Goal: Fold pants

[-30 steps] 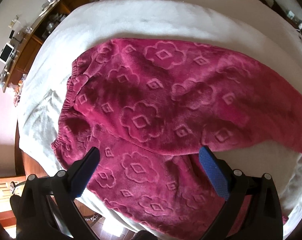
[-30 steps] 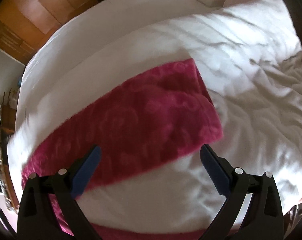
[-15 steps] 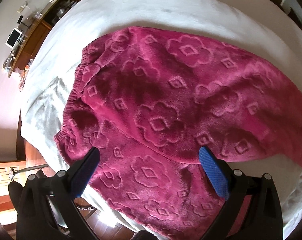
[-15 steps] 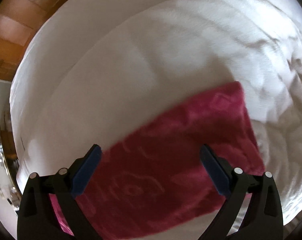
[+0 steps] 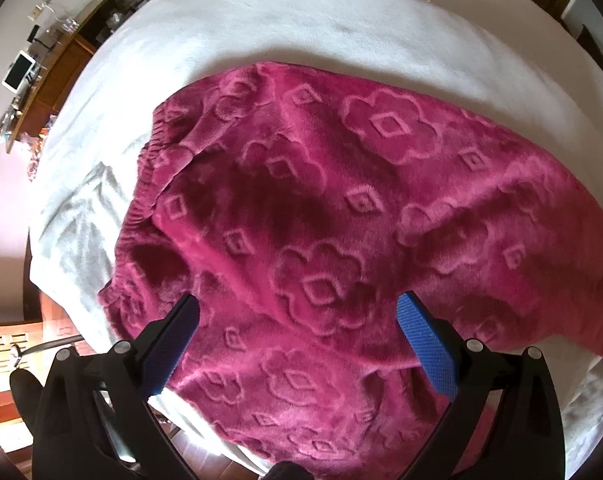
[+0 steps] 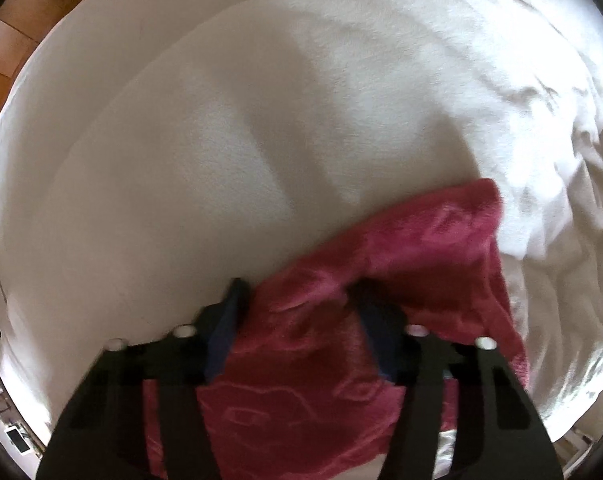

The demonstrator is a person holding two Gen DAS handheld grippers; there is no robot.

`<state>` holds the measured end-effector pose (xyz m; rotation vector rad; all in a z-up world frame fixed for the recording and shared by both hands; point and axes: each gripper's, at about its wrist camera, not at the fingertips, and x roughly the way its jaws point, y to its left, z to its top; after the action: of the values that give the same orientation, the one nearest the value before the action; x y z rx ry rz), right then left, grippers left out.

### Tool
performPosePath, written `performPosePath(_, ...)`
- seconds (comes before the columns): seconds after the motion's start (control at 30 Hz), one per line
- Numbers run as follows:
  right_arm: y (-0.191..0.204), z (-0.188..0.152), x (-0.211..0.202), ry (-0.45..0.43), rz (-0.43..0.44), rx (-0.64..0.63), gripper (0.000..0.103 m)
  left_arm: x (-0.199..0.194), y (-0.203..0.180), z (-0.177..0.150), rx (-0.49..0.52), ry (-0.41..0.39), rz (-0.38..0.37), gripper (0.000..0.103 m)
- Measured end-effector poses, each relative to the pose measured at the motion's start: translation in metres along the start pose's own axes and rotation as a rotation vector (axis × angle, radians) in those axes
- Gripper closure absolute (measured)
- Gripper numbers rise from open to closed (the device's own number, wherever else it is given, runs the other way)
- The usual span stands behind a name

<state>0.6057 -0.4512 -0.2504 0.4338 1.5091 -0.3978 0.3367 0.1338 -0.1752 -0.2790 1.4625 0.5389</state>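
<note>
Magenta fleece pants (image 5: 341, 200) with an embossed flower pattern lie spread on a white bed cover (image 5: 301, 28), elastic waistband at the left. My left gripper (image 5: 297, 300) hovers open over the seat of the pants, its blue pads wide apart and touching nothing. In the right wrist view one pant leg (image 6: 441, 240) ends near the rumpled bedding. My right gripper (image 6: 297, 288) points down onto that leg. Its jaws are closing, and a ridge of fabric is bunched between the pads.
A wooden desk (image 5: 41, 64) cluttered with small items runs along the upper left, beyond the bed's edge. Wood floor (image 5: 5, 340) shows at the lower left. Wooden cabinet panels (image 6: 5, 40) stand past the bed's far side. Rumpled white bedding (image 6: 561, 120) lies right of the leg.
My right gripper came down onto the leg end and its jaws went from wide open to narrow, gathering fabric. The left gripper drifted a little lower over the pants and stayed open.
</note>
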Motion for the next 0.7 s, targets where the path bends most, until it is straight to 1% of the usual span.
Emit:
performPosePath(0.03, -0.004, -0.002, -0.003, 0.001, 0.012, 0.009, 0.078, 0.002, 0.000, 0.005, -0.002, 0.004, -0.011, 0.005)
performPosePath(0.07, -0.008, -0.005, -0.005, 0.005, 0.036, 0.020, 0.085, 0.005, 0.001, 0.011, -0.006, 0.009, -0.023, 0.005)
performPosePath(0.17, -0.018, -0.015, -0.016, -0.013, 0.070, 0.029, 0.091, 0.012, 0.005, 0.035, -0.030, 0.017, -0.069, 0.005)
performPosePath(0.23, -0.026, -0.024, -0.024, -0.039, 0.083, 0.030, 0.092, 0.015, 0.009, 0.050, -0.059, 0.013, -0.097, 0.005)
performPosePath(0.33, -0.036, -0.043, -0.038, -0.075, 0.092, 0.031, 0.093, 0.021, 0.023, 0.075, -0.135, 0.024, -0.179, 0.005)
performPosePath(0.37, -0.040, -0.050, -0.041, -0.083, 0.097, 0.037, 0.094, 0.025, 0.030, 0.085, -0.172, 0.029, -0.217, 0.005)
performPosePath(0.43, -0.048, -0.063, -0.047, -0.098, 0.103, 0.050, 0.095, 0.030, 0.038, 0.099, -0.220, 0.035, -0.256, 0.005)
performPosePath(0.5, -0.057, -0.066, -0.049, -0.113, 0.105, 0.063, 0.096, 0.035, 0.046, 0.114, -0.259, 0.035, -0.262, 0.005)
performPosePath(0.57, -0.067, -0.077, -0.052, -0.133, 0.100, 0.072, 0.097, 0.040, 0.054, 0.128, -0.290, 0.032, -0.237, 0.005)
performPosePath(0.7, -0.082, -0.095, -0.059, -0.171, 0.082, 0.084, 0.097, 0.055, 0.069, 0.147, -0.360, 0.061, -0.233, 0.005)
